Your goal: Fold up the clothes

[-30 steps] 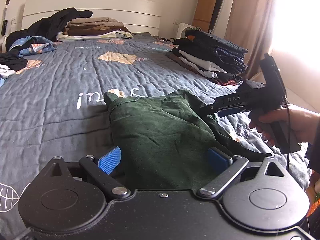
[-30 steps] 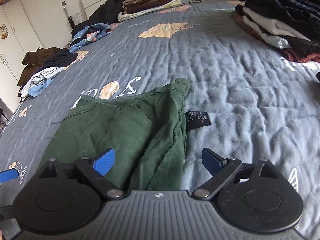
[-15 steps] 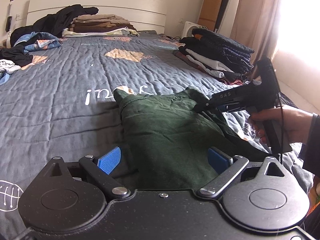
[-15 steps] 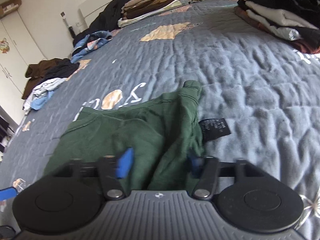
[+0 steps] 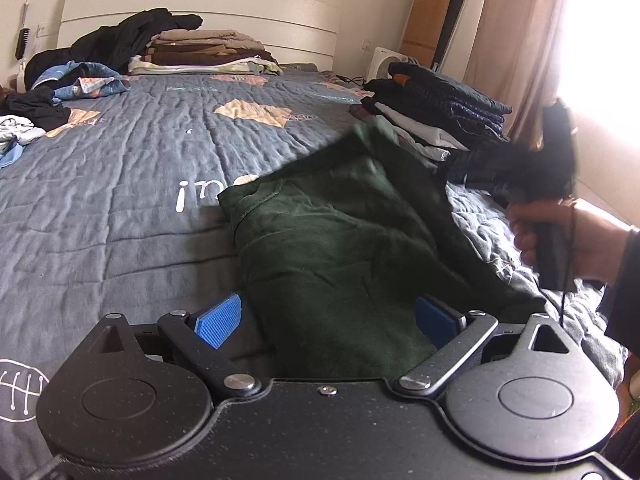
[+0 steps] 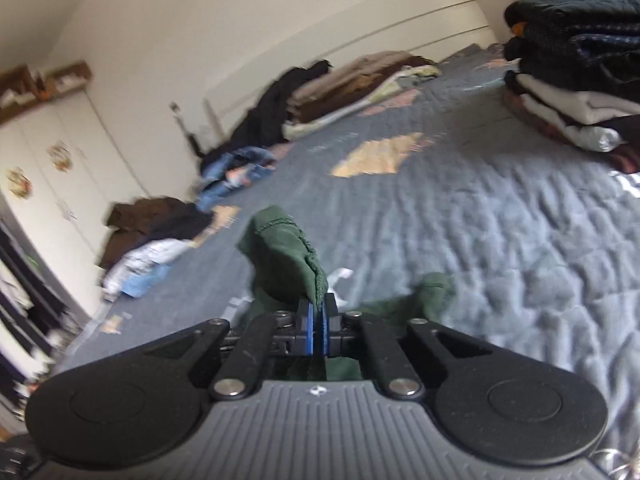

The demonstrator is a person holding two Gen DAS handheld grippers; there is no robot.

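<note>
Jaws of the right gripper (image 6: 319,326) clamped on a hemmed edge of the dark green garment (image 5: 340,248), that edge raised above the bed (image 5: 120,184), jaws of the left gripper (image 5: 328,320) held wide astride the garment's near end, unpinched.

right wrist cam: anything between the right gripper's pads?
Yes. In the right wrist view the right gripper is shut on a fold of the green garment, its hemmed edge pinched between the blue pads.
</note>
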